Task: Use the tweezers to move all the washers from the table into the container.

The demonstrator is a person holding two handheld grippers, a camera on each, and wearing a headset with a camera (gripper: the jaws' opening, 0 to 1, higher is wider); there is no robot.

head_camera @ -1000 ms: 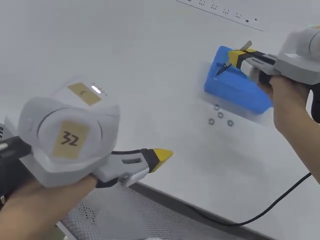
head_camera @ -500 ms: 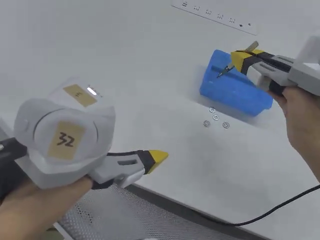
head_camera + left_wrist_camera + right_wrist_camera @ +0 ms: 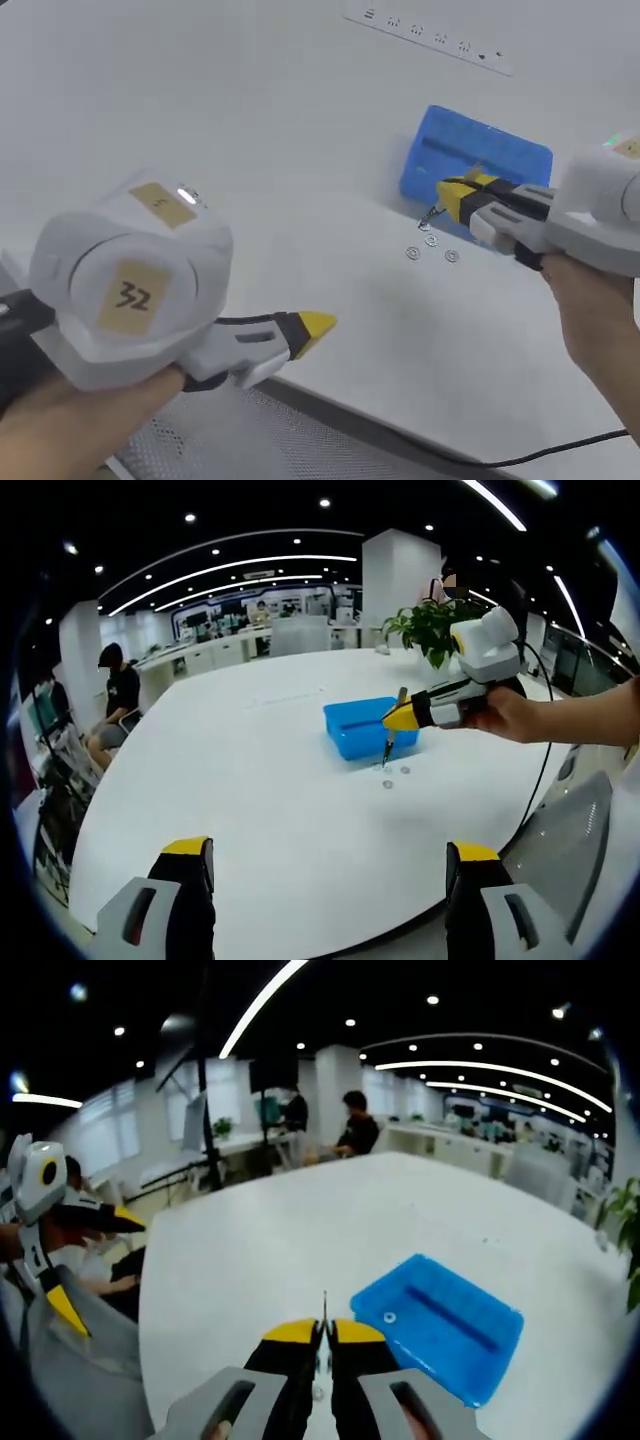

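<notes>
1. Right claw (image 3: pixel 452 192) is clamped together on a pair of tweezers (image 3: pixel 432 212), which jut out from between its yellow-tipped jaws; the right gripper view shows the thin point poking straight past the closed tips.
2. The tweezers slant down toward the white surface (image 3: pixel 300 150), and their point comes down at the edge of a small cluster of washers (image 3: pixel 432 240) (whether it touches one is too fine to tell).
3. The washers lie flat on the surface, just beside the near wall of the blue container (image 3: pixel 480 160) and outside it.
4. In the right gripper view a lone washer (image 3: pixel 389 1317) lies inside the container, near one end of its floor.
5. Left claw (image 3: pixel 318 324) hangs low at the near edge of the surface, well apart from the washers. In the left gripper view its jaws stand wide apart with nothing between them.
6. A power strip (image 3: pixel 430 40) lies at the far side of the surface, and a black cable (image 3: pixel 540 455) trails over the near right corner.
</notes>
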